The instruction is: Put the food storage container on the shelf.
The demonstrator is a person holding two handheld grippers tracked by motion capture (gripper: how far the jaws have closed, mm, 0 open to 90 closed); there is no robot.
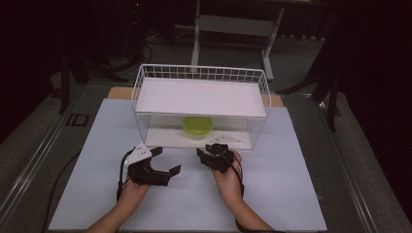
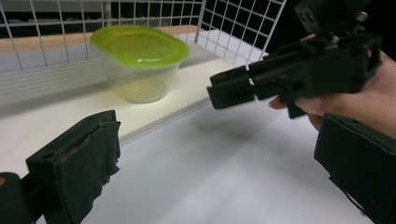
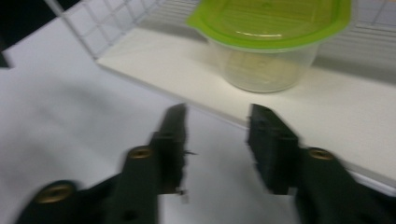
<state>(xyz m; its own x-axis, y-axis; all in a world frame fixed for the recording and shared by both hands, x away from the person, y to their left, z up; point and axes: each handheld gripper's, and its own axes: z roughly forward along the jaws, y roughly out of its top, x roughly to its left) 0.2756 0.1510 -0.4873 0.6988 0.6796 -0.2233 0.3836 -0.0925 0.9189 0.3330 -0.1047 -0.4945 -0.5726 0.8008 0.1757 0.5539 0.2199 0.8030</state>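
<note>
The high view was dimly lit, its surroundings lost in darkness; only the white table was brightly caught. The right gripper view was smeared by motion blur, and soft shadows were cast from overhead.

One lidded container, one wire rack, two grippers.

The wire rack opens toward the hands; its upper shelf roofs the green-lidded container.

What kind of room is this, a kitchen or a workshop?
Probably a lab or recording studio: dark surroundings, a white-covered table, a wire rack holding one green-lidded container, and hand-held grippers with cables.
</note>
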